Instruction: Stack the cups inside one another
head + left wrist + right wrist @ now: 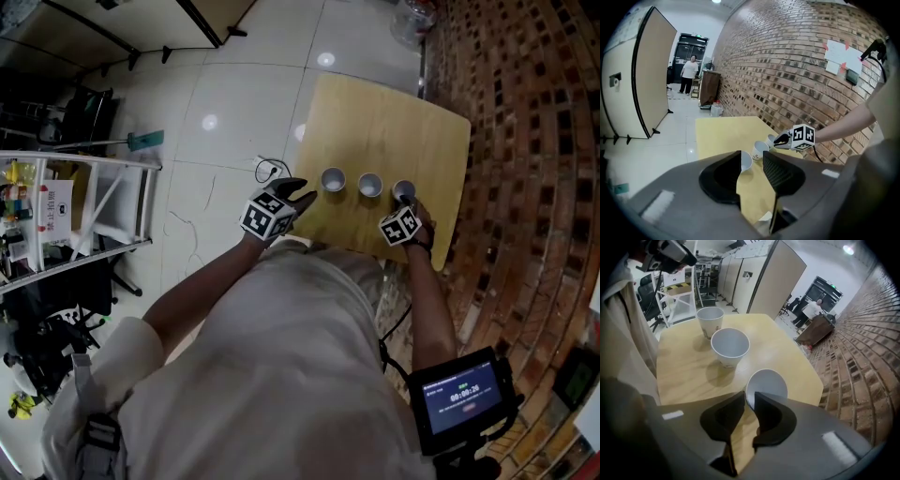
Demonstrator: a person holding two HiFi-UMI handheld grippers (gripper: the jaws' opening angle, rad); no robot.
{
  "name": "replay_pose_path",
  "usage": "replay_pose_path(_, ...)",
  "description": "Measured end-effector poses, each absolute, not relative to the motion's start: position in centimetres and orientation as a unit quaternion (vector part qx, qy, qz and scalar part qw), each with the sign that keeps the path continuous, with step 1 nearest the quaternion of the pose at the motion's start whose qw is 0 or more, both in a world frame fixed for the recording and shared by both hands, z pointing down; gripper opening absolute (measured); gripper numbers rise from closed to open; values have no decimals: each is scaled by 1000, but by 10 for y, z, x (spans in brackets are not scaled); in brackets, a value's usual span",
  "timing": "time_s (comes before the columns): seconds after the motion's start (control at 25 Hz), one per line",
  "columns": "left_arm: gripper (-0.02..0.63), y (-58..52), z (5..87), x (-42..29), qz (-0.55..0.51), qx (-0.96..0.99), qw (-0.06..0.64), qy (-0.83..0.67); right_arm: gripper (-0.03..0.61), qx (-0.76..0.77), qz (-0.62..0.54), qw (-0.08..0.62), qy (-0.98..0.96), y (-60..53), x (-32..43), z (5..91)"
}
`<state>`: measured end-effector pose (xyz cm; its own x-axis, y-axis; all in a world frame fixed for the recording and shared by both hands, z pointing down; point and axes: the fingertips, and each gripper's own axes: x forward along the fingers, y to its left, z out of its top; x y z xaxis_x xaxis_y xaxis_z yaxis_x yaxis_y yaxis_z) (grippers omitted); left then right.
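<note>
Three white paper cups stand in a row on the wooden table [384,122]: left cup [333,179], middle cup [370,185], right cup [403,191]. My right gripper [408,202] points steeply down over the right cup [767,383]. Its jaws [750,395] straddle that cup's near rim with a narrow gap still showing, so the pads do not clearly press on it. The middle cup [730,345] and left cup [710,317] stand beyond. My left gripper [302,192] hangs at the table's left edge, open and empty [752,154], just short of the left cup [746,161].
A brick wall [525,141] runs along the table's right side. A white shelf rack [94,202] and a cable [270,169] are on the tiled floor to the left. A person [689,75] stands far off by a doorway, beside a beige partition [651,75].
</note>
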<state>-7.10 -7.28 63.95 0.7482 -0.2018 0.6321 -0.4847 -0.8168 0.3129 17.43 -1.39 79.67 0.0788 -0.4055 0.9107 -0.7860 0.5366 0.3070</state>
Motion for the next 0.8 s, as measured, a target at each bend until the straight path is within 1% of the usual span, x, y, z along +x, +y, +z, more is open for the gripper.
replay_pose_path(0.16,161,-71,642,-74,301,904,238,-186,21,462,169,579,-650,-12,180,798)
replay_pose_path(0.44,150,-72,634,-70,284,902,264,-191,17,477,166,568,-650,-1,183,781)
replay_pose_path(0.8,130,-62,631,-55,275,906,270,-174,17,500,146,517,-679,0,161,719)
